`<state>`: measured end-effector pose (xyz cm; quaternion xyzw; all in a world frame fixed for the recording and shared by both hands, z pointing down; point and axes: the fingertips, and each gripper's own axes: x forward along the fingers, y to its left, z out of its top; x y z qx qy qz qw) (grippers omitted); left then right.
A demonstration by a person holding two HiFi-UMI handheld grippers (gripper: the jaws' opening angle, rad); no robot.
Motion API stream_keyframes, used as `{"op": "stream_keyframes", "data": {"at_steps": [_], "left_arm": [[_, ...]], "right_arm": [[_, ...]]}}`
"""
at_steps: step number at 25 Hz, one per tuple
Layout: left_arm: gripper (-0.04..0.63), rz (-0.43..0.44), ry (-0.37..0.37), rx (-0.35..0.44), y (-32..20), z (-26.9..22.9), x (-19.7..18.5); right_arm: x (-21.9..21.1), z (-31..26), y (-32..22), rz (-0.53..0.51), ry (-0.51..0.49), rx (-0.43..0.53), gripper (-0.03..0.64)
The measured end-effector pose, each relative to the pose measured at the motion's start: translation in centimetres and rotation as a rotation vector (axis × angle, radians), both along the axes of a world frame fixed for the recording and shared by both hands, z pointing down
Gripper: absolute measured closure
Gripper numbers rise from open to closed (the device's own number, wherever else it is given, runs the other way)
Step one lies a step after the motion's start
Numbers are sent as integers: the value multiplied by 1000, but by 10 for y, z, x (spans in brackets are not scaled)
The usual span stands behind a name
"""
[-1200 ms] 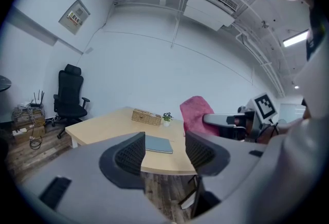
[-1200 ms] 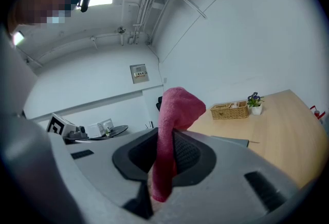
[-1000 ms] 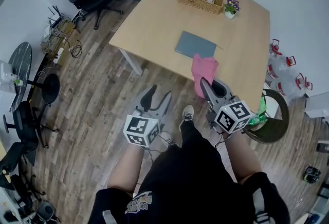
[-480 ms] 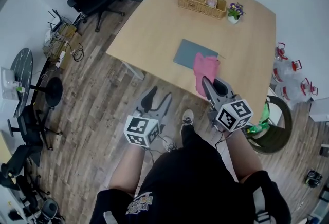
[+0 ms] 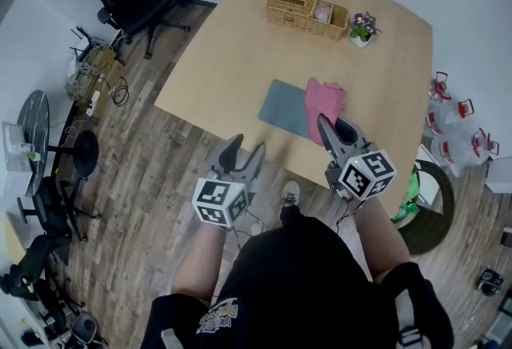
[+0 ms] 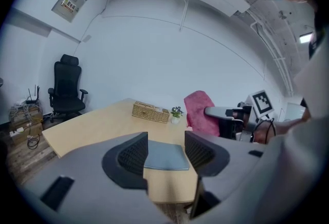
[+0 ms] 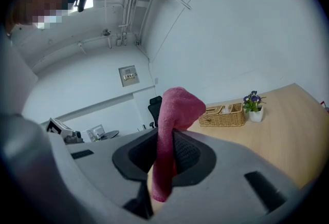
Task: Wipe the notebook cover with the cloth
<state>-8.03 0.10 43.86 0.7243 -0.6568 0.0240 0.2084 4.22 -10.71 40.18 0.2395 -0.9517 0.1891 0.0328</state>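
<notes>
cloth [image 5: 322, 99] clamped in right gripper [image 5: 334, 125] jaws near notebook [image 5: 280, 106], left gripper [image 5: 246, 146] jaws apart

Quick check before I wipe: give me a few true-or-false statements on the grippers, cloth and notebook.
1. The right gripper is shut on the cloth. True.
2. The left gripper grips the notebook. False: its fingers are apart and empty.
3. The basket sits on the notebook. False: it stands apart, farther back on the table.
4. A plant stands beside the basket. True.
</notes>
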Motion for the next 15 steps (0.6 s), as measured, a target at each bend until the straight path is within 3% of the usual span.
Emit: {"op": "stream_keyframes", "data": {"at_steps": [15], "left_arm": [[396,-12,-61,-102,-84,30,-6]], "right_arm": [[35,21,-96,54,22,-12,546]]}}
